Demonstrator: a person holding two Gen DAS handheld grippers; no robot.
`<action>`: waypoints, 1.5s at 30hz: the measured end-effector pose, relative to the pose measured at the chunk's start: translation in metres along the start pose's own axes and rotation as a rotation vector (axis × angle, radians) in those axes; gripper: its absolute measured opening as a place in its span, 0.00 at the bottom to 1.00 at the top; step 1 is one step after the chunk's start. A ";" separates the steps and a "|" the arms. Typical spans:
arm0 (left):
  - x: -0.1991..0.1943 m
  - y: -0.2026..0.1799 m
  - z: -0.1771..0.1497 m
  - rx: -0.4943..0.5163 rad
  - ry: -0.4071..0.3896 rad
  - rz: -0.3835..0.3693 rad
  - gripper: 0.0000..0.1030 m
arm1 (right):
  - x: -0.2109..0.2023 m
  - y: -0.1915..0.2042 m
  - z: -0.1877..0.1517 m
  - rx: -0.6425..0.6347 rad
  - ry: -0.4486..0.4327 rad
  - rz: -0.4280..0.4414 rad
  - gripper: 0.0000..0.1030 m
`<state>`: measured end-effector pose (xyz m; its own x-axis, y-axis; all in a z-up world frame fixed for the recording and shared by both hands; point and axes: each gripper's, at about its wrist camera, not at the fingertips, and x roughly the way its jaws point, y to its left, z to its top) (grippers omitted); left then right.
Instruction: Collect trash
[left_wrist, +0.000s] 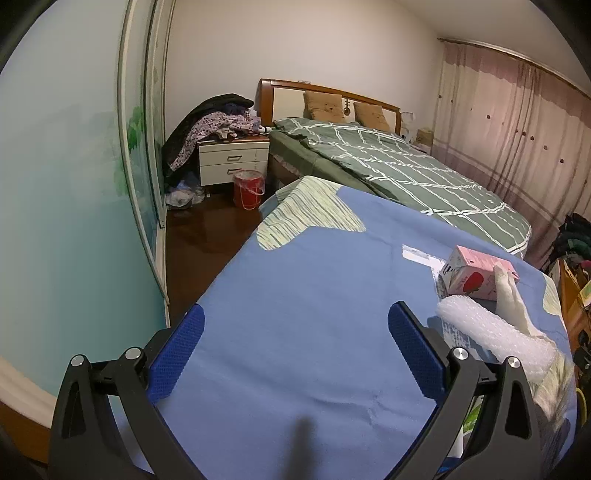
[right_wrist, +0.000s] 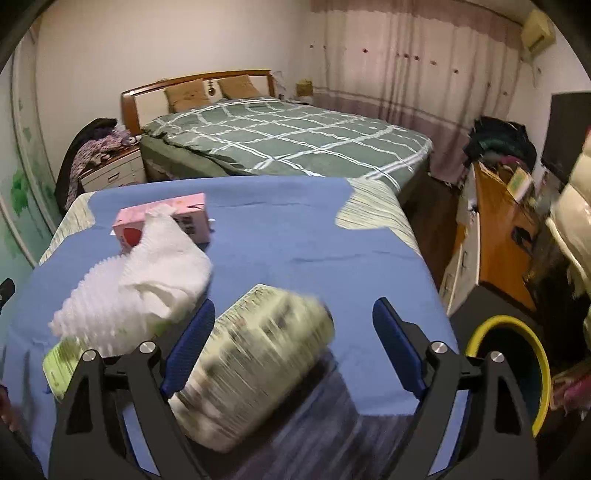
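A blue-covered table (left_wrist: 303, 295) holds trash. A pink carton (left_wrist: 476, 275) lies at its right, with bubble wrap (left_wrist: 491, 332) and a white tissue (left_wrist: 511, 299) in front. My left gripper (left_wrist: 295, 350) is open and empty over bare cloth. In the right wrist view the pink carton (right_wrist: 173, 216), the white tissue (right_wrist: 170, 266) and the bubble wrap (right_wrist: 99, 317) lie left. A blurred green-and-white package (right_wrist: 258, 358) sits between the fingers of my open right gripper (right_wrist: 295, 343); the jaws do not touch it.
A yellow-rimmed dark bin (right_wrist: 517, 365) stands on the floor right of the table (right_wrist: 332, 240). A green bed (right_wrist: 288, 136) lies behind. A red bucket (left_wrist: 249, 188) stands by a white nightstand (left_wrist: 232, 162). A wooden cabinet (right_wrist: 498, 236) is at right.
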<state>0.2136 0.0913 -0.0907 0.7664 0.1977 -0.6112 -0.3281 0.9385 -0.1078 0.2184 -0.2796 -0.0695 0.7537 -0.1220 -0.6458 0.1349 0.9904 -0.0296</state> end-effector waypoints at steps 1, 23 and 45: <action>0.000 -0.001 -0.001 0.002 0.001 0.000 0.95 | -0.001 0.000 0.001 0.002 -0.004 0.005 0.80; -0.003 -0.011 -0.005 0.025 -0.009 -0.007 0.95 | 0.033 0.084 0.043 -0.045 0.054 0.184 0.81; -0.006 -0.019 -0.007 0.067 -0.019 -0.011 0.95 | 0.027 0.047 0.053 0.027 0.139 0.304 0.07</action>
<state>0.2113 0.0698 -0.0907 0.7803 0.1924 -0.5951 -0.2829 0.9572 -0.0615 0.2793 -0.2396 -0.0480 0.6670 0.1910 -0.7201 -0.0647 0.9778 0.1995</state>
